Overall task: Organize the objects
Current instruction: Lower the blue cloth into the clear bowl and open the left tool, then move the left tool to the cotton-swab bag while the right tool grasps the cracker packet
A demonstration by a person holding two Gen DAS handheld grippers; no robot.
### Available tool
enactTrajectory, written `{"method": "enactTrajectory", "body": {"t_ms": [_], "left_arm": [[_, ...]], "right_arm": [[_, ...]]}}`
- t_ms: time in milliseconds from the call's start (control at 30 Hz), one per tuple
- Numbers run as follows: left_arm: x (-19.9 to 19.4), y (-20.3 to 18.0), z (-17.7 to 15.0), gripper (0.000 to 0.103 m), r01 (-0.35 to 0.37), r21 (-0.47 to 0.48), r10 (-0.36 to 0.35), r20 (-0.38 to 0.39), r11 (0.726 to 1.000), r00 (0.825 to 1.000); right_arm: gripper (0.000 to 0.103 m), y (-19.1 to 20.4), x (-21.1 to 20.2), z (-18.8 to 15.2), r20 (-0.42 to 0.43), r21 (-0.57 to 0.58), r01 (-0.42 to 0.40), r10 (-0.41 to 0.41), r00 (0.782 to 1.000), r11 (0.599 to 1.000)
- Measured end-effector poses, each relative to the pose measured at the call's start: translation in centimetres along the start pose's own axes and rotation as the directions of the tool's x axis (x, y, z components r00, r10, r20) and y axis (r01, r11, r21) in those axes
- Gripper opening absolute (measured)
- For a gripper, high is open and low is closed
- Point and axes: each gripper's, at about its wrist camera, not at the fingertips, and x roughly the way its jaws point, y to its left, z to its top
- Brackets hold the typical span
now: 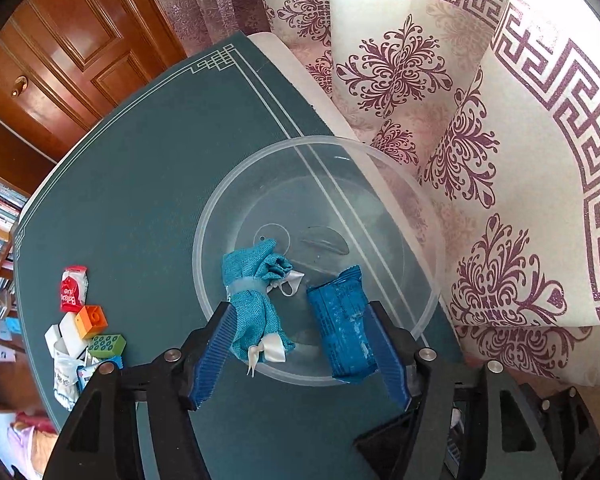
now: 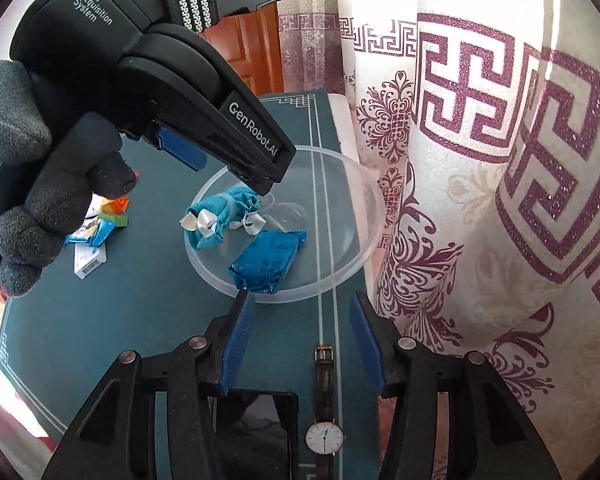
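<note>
A clear plastic bowl (image 1: 428, 248) stands on the dark green table mat near the curtain. Inside lie a rolled teal cloth pouch with white ribbons (image 1: 256, 300) and a blue snack packet (image 1: 342, 328). My left gripper (image 1: 300, 316) hangs open over the bowl's near rim, fingers either side of the two items, holding nothing. In the right wrist view the bowl (image 2: 356, 216), the pouch (image 2: 216, 220) and the packet (image 2: 266, 262) show, with the left gripper's body above them. My right gripper (image 2: 302, 308) is open and empty, just short of the bowl.
A pile of small items lies left of the bowl: a red sachet (image 1: 73, 288), an orange brick (image 1: 92, 320), a green brick (image 1: 107, 345), white packets. A wristwatch (image 2: 325, 420) and a dark phone (image 2: 260, 432) lie under my right gripper. Patterned curtain (image 1: 500, 160) hangs on the right.
</note>
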Motion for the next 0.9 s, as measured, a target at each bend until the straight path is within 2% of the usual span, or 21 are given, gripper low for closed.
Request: {"method": "enactTrajectory", "body": {"t_ms": [67, 500, 733, 900], "left_arm": [[0.1, 0.2, 0.0, 0.075, 0.001, -0.011, -0.001, -0.005, 1.000, 1.000], [-0.1, 3.0, -1.2, 0.075, 0.039, -0.115, -0.039, 0.003, 0.993, 0.999], [-0.8, 8.5, -3.0, 0.075, 0.050, -0.225, -0.042, 0.041, 0.973, 0.998], [-0.4, 14.2, -5.5, 0.075, 0.061, -0.323, -0.046, 0.053, 0.944, 0.998]], "right_arm": [[0.059, 0.0, 0.2, 0.1, 0.006, 0.003, -0.005, 0.005, 1.000, 1.000], [0.059, 0.8, 0.9, 0.9, -0.032, -0.035, -0.022, 0.021, 0.999, 0.999], [0.059, 1.9, 1.5, 1.8, -0.077, -0.024, -0.040, 0.038, 0.996, 0.999], [0.059, 3.7, 3.1, 2.3, -0.135, -0.015, -0.057, 0.055, 0.989, 0.998]]}}
